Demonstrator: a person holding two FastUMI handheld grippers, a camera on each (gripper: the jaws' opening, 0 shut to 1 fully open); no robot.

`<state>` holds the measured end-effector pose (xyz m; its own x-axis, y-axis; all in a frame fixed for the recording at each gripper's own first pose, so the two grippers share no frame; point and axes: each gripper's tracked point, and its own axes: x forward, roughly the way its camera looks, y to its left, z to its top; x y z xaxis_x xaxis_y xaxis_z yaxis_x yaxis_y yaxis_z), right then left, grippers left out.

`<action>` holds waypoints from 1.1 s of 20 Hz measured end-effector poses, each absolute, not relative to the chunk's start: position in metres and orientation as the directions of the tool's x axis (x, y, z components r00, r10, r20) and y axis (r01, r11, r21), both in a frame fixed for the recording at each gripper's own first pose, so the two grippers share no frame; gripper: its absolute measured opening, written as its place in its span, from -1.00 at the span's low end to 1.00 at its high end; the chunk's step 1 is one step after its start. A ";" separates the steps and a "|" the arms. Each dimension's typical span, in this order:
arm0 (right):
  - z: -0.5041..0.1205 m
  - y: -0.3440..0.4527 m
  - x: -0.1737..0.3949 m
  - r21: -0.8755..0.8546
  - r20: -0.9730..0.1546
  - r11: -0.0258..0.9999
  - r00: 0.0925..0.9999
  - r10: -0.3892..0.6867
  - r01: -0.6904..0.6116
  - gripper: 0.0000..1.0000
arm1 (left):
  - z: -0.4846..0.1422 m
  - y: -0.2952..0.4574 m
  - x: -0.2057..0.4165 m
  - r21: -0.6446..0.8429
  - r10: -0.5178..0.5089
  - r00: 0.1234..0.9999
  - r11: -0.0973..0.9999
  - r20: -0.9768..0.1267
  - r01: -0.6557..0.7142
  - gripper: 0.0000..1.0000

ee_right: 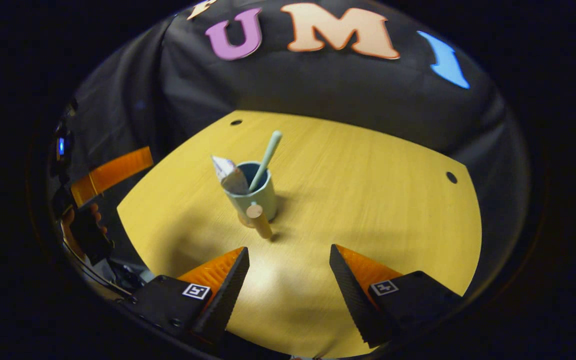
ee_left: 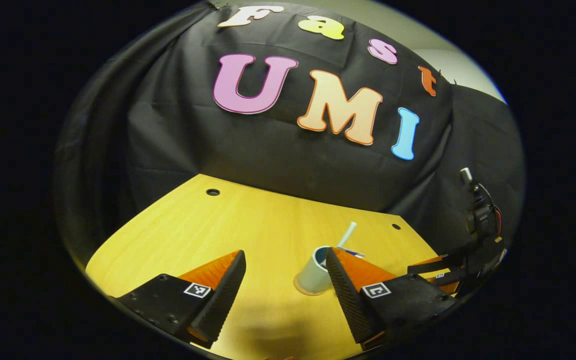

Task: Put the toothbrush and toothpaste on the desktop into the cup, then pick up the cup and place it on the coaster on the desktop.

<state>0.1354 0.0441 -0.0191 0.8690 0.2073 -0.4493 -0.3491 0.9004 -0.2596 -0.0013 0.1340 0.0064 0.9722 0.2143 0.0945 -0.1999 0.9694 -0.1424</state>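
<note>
A pale green cup point(ee_right: 255, 196) stands upright on the yellow desktop point(ee_right: 368, 200), with a wooden peg handle point(ee_right: 259, 220) pointing toward my right gripper. A light green toothbrush point(ee_right: 267, 156) and a folded toothpaste tube point(ee_right: 229, 175) stick out of it. A thin tan disc, apparently the coaster point(ee_right: 242, 220), peeks out under its base. My right gripper point(ee_right: 289, 250) is open, a short way back from the cup. My left gripper point(ee_left: 284, 254) is open too; the cup point(ee_left: 312, 276) sits just ahead, partly hidden behind one of its fingers point(ee_left: 344, 285), with the toothbrush point(ee_left: 347, 233) rising above it.
The desktop has small round holes point(ee_right: 451, 177) near its far corners, and the black cloth wall closes it in behind. In the left gripper view the other gripper point(ee_left: 438, 270) shows at the right edge. A hand point(ee_right: 75, 225) holds the left gripper at the far left of the right gripper view.
</note>
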 end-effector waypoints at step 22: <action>0.076 -0.040 0.111 -0.051 -0.051 0.987 0.988 0.147 -0.149 0.98 | 0.026 0.070 0.036 -0.013 0.115 0.993 0.993 0.037 -0.115 0.86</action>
